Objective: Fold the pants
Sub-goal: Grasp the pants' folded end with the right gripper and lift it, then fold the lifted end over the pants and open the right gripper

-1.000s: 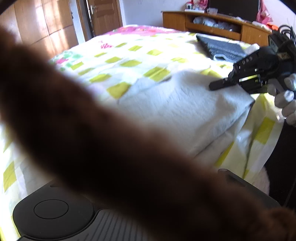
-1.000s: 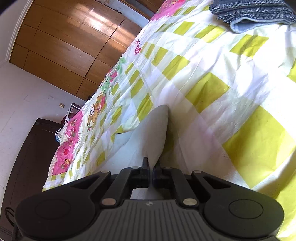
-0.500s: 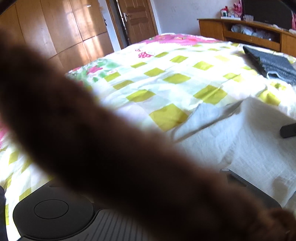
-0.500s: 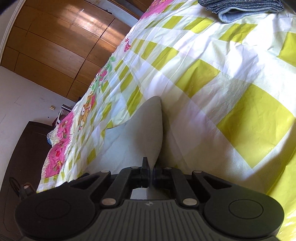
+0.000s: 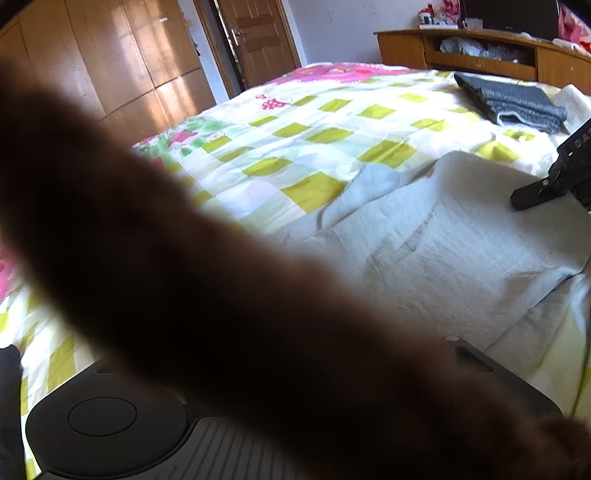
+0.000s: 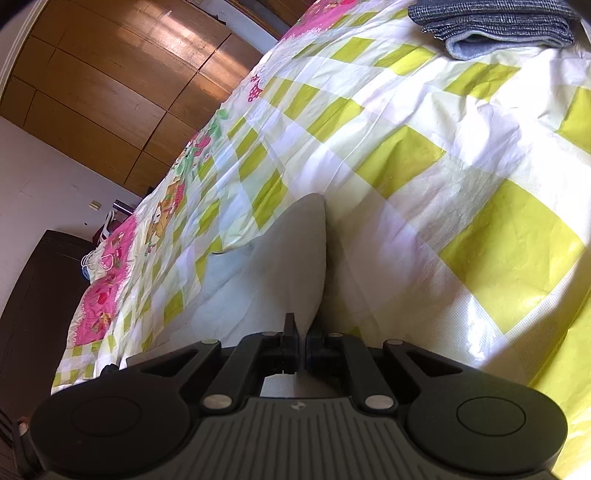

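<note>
Currently right claw (image 6: 298, 341) clamped on pale grey fabric pants (image 6: 280, 266); left claw's state indiscernible behind blurred brown sleeve (image 5: 221, 295).

The left wrist view looks low across the bed (image 5: 332, 122) toward the far wardrobe (image 5: 122, 62) and door (image 5: 258, 37) — a blurred brown shape (image 5: 207, 295) right at the lens hides its near left. The right wrist view sits closer to the quilt, tilted down, rolled sideways. Both share the pale pants (image 5: 461, 240) (image 6: 280, 266), the folded grey cloth (image 5: 513, 103) (image 6: 495, 22) and the wardrobe (image 6: 122, 74).
</note>
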### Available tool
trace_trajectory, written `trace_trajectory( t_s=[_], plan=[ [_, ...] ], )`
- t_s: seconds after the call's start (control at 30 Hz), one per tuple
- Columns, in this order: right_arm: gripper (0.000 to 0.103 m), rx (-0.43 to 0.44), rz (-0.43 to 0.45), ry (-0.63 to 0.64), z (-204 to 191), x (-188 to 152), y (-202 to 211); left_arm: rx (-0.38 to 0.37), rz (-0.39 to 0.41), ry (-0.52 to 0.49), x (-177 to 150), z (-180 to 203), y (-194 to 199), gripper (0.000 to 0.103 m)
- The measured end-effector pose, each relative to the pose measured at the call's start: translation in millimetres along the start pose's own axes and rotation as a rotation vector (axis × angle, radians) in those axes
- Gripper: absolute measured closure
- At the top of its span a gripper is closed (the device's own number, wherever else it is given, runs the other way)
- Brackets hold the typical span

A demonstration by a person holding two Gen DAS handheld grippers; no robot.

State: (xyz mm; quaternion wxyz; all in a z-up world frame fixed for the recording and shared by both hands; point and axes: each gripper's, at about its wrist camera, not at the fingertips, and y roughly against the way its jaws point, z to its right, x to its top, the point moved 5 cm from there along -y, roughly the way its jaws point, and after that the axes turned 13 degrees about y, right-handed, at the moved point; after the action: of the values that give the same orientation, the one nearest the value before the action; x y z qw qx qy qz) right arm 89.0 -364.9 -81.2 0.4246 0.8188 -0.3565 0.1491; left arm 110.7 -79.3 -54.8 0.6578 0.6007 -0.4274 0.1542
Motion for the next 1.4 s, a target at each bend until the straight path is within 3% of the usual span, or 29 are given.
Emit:
trace_trajectory(
  t_s=[0.07, 0.13, 0.2, 0.33, 0.5, 0.6, 0.77, 1.0, 1.17, 1.4],
  plan=[
    [0.081, 0.011, 0.007, 0.021, -13, 4, 3, -0.026, 0.004, -0.011, -5, 2, 13, 0.039],
    [0.081, 0.031, 0.019, 0.061, -36, 11, 8, -0.059, -0.068, -0.060, -20, 8, 11, 0.038],
    [0.081, 0.039, 0.026, 0.132, -66, 18, 12, -0.048, -0.058, -0.095, -28, 9, 15, 0.038],
    [0.081, 0.065, 0.008, 0.249, -126, 24, 6, -0.044, -0.022, -0.041, -21, -11, 41, 0.037],
    [0.081, 0.077, -0.070, 0.386, -202, 12, -37, 0.072, -0.014, -0.059, -32, -51, 56, 0.037],
    [0.081, 0.069, -0.132, 0.455, -241, -3, -70, 0.094, -0.056, 0.018, -40, -72, 51, 0.038],
    [0.081, 0.072, -0.212, 0.515, -285, -25, -112, 0.058, -0.115, 0.143, -44, -93, 42, 0.038],
    [0.081, 0.043, -0.305, 0.610, -311, -59, -142, -0.002, -0.086, 0.215, -46, -103, 52, 0.038],
    [0.081, 0.034, -0.339, 0.622, -314, -65, -151, -0.008, -0.130, 0.201, -48, -99, 44, 0.038],
    [0.076, 0.048, -0.371, 0.627, -320, -79, -164, -0.048, -0.068, 0.275, -47, -112, 73, 0.036]
  ],
)
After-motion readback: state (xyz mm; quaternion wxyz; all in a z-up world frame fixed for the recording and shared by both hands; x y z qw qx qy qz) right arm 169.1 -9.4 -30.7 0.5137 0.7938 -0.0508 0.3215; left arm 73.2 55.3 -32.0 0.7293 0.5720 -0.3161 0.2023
